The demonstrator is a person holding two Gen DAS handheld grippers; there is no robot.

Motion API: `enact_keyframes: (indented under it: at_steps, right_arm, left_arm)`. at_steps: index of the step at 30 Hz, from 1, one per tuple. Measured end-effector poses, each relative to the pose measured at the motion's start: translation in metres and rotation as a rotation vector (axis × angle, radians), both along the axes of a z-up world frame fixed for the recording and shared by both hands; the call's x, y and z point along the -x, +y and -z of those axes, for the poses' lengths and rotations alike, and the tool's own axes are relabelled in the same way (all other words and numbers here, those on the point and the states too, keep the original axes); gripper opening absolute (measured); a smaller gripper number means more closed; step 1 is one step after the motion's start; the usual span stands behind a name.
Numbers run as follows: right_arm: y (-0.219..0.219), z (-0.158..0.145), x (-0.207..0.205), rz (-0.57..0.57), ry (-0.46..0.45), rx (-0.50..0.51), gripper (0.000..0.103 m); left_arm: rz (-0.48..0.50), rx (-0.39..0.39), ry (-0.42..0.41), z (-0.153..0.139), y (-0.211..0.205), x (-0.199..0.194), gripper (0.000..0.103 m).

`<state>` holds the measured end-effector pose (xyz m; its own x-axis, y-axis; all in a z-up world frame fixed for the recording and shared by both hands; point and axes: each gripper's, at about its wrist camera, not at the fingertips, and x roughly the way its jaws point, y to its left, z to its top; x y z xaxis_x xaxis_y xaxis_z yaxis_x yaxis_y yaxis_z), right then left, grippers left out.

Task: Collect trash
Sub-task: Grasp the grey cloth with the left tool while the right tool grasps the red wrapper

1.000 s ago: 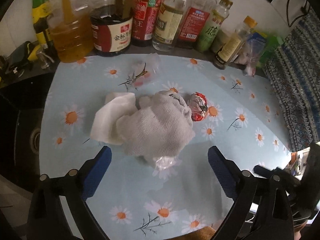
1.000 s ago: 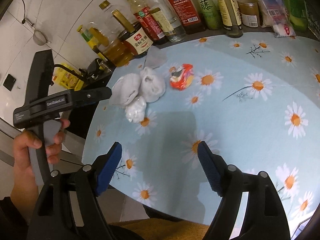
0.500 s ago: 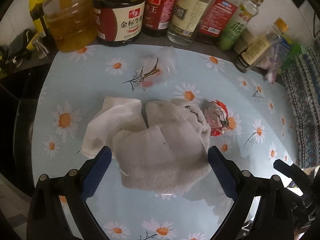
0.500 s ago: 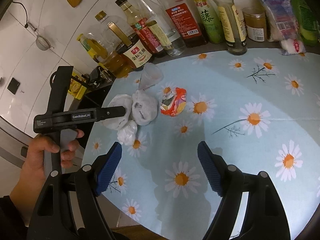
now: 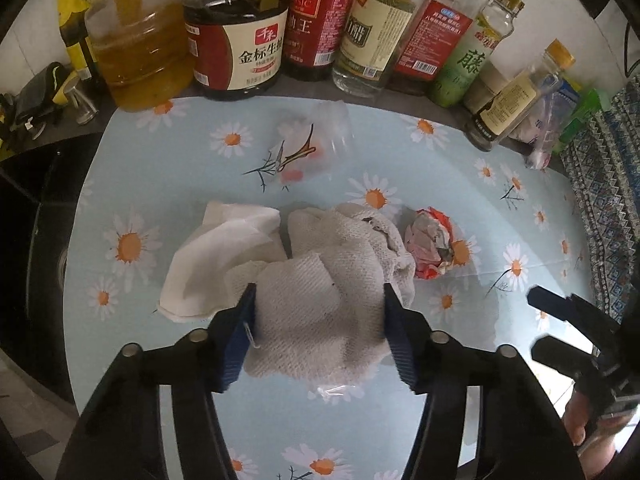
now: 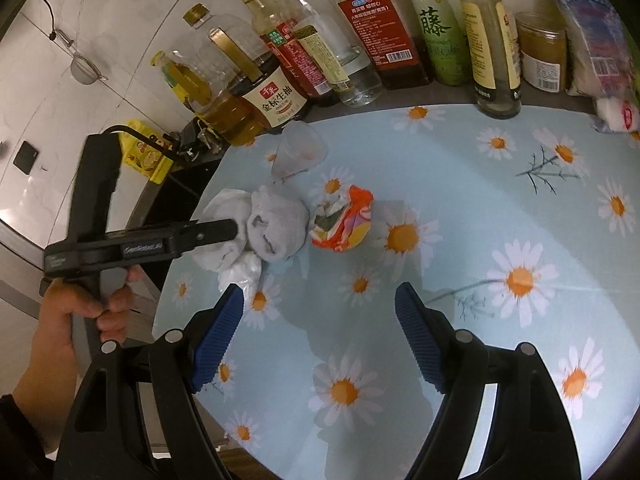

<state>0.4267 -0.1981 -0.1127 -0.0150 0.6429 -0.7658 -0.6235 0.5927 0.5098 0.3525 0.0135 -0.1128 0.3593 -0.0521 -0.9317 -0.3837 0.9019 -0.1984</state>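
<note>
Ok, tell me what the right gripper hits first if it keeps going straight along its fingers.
Probably the bare daisy-print tablecloth: the right gripper is open with nothing between its fingers. The crumpled orange wrapper lies just ahead and slightly left of that line, so it might be brushed; depth is hard to judge.

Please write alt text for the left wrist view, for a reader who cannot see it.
The left gripper is closing its blue pads on a crumpled grey cloth lying on a daisy-print table cover. A white paper towel lies against the cloth's left side and a crumpled red wrapper lies at its right; sauce and oil bottles line the back.
</note>
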Motion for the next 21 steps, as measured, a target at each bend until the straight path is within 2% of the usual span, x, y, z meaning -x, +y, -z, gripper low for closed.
enact_keyframes:
  at_steps: [8, 15, 21]
  right_arm:
    - [0.027, 0.003, -0.018, -0.058, -0.034, 0.028, 0.078]
    - [0.052, 0.017, -0.030, -0.096, -0.056, 0.088, 0.078]
    - [0.068, 0.035, -0.038, -0.127, -0.032, 0.121, 0.077]
  left_arm:
    - [-0.019, 0.019, -0.056, -0.015, 0.000, 0.016, 0.046]
    - [-0.051, 0.028, -0.128, -0.037, 0.000, 0.034, 0.044]
    - [-0.091, 0.028, -0.175, -0.055, 0.003, 0.058, 0.044]
